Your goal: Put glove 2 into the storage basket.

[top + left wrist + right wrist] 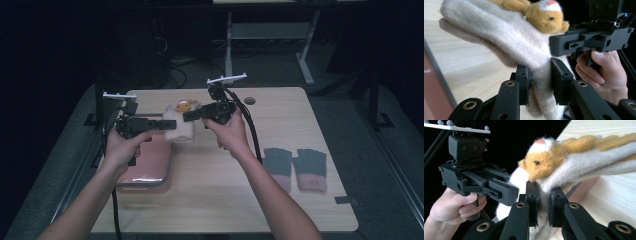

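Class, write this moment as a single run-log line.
left gripper: shut on cream mitten | right gripper: shut on cream mitten | mitten: held above table | grey gloves: on table

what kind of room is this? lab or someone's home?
Most likely a lab or recording workspace, not a home: a bare wooden table under a fixed overhead camera, a frame-legged workbench behind with cables on the floor, dark surroundings, and handheld camera grippers as tools.

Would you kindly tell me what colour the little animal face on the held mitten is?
The animal face is golden-orange with a white forehead patch tipped pink, clearest in the left gripper view.
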A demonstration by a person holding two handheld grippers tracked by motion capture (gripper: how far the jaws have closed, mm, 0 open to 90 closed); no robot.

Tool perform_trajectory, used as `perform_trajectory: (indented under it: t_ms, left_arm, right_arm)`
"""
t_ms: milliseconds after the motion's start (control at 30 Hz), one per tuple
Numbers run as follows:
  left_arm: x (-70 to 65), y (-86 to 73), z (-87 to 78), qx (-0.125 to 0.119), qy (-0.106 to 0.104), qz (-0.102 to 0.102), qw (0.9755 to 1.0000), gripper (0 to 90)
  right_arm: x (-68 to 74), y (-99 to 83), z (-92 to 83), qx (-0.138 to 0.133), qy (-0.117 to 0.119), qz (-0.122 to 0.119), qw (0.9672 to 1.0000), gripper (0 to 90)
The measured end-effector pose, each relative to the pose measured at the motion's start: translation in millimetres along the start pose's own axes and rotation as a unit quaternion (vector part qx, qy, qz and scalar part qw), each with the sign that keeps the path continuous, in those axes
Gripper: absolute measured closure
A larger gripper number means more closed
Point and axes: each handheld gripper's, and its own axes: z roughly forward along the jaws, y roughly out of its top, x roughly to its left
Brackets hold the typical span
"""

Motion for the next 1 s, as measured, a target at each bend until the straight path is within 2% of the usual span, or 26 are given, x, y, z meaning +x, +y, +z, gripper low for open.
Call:
perform_trajectory:
  t_ms: [400,1000]
  left_arm:
    - [10.6,-3.4,-28.4,-0.010,0.013,-0.008,0.9998,69.9]
    - [24.3,-9.2,-52.7,-0.016,0.026,-0.016,0.9994,69.9]
  right_arm:
    - [13.5,9.0,28.5,0.018,0.013,-0.010,0.9997,80.6]
    - [22.4,13.9,57.4,0.036,0.027,-0.014,0.9989,80.5]
